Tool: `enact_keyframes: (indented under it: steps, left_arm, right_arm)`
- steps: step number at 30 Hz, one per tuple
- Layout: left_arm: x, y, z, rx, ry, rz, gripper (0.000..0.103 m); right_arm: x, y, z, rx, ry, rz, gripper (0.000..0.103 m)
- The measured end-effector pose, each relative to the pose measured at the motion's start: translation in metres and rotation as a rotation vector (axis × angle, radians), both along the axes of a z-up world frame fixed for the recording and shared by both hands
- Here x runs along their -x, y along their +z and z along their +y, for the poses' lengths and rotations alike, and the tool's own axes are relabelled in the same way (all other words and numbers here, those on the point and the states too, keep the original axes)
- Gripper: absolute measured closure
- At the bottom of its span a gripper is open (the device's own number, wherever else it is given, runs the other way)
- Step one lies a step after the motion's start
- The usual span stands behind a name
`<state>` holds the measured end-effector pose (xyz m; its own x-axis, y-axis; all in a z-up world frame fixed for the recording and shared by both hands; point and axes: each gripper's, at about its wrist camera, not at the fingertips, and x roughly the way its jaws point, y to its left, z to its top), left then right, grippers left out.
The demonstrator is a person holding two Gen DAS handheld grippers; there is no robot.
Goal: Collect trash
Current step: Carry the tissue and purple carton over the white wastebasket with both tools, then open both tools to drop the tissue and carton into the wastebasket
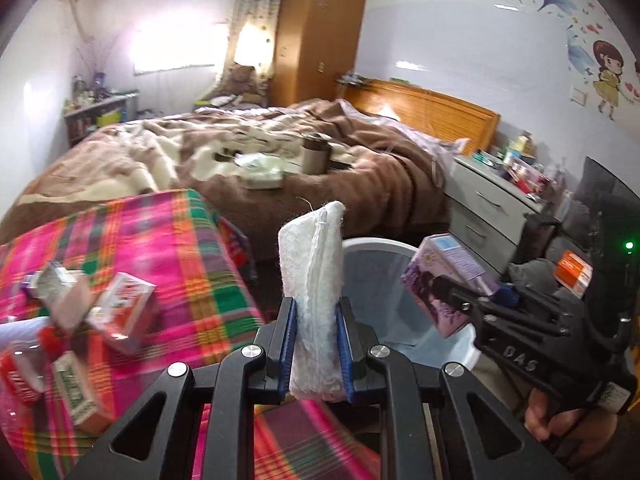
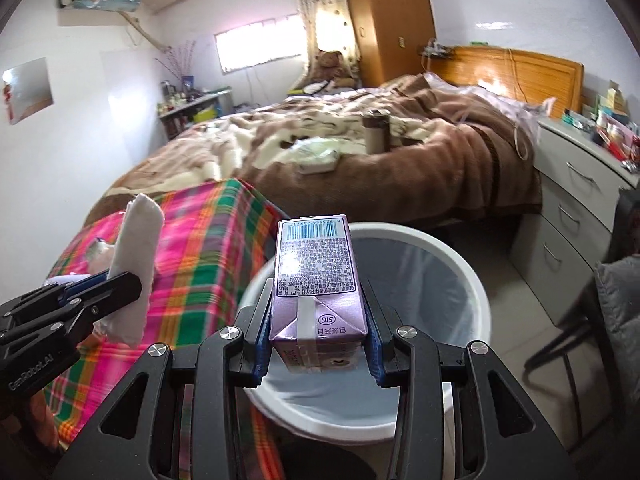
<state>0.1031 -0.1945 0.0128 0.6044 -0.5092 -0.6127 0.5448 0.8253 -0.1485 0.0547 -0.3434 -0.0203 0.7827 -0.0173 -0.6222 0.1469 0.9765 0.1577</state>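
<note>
Left claw is pinching a white fibrous pad low down, jaws nearly together; looks soft, light, compressible. Right claw is clamping a purple drink carton across its flat sides, jaws part open; likely light, crushable if empty. Carton is hanging over the white bin; pad is over the table's corner. More cartons are lying on the plaid table. Beyond: rumpled bed, wardrobe.

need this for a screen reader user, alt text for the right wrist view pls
The right gripper holds a purple drink carton above a white lined trash bin. At left, the left gripper holds a white cloth pad over a plaid-covered table; an unmade bed lies behind.
</note>
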Motion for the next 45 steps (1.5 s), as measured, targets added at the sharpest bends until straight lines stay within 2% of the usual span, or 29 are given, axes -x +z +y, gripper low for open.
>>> enact_keyframes:
  steps: [4, 16, 18, 20, 21, 22, 23, 24, 34, 42, 45]
  left_arm:
    - [-0.008, -0.014, -0.021, -0.001, -0.027, 0.044, 0.083]
    - [-0.028, -0.036, -0.065, -0.025, -0.077, 0.092, 0.083]
    - [-0.031, -0.038, -0.067, -0.023, -0.080, 0.106, 0.080]
    - [-0.032, -0.038, -0.067, -0.012, -0.086, 0.107, 0.068]
    - [-0.033, -0.037, -0.066, -0.011, -0.082, 0.103, 0.063]
    - [-0.033, -0.036, -0.064, -0.010, -0.078, 0.103, 0.054]
    - [-0.034, -0.035, -0.062, 0.001, -0.080, 0.104, 0.052]
    - [-0.034, -0.033, -0.060, 0.010, -0.079, 0.104, 0.052]
    - [-0.029, -0.019, -0.016, 0.004, 0.010, 0.068, 0.051]
    - [-0.018, -0.003, 0.038, 0.021, 0.110, 0.030, 0.048]
    - [-0.014, 0.001, 0.060, 0.004, 0.171, 0.006, 0.048]
  right_arm:
    - [0.000, -0.010, -0.014, -0.005, -0.027, 0.040, 0.064]
    - [-0.002, -0.022, -0.036, -0.001, -0.065, 0.103, 0.064]
    - [-0.003, -0.023, -0.039, 0.000, -0.078, 0.111, 0.064]
    - [-0.004, -0.023, -0.040, 0.008, -0.082, 0.117, 0.063]
    - [-0.005, -0.023, -0.041, 0.013, -0.079, 0.117, 0.060]
    - [-0.006, -0.023, -0.041, 0.018, -0.077, 0.118, 0.056]
    - [-0.007, -0.023, -0.041, 0.024, -0.077, 0.119, 0.042]
    - [-0.008, -0.024, -0.042, 0.028, -0.080, 0.118, 0.035]
    - [-0.006, -0.016, -0.035, 0.012, -0.072, 0.091, 0.035]
    - [-0.009, -0.001, -0.004, 0.003, -0.004, 0.027, 0.035]
    - [-0.012, 0.004, 0.009, -0.009, 0.026, 0.006, 0.035]
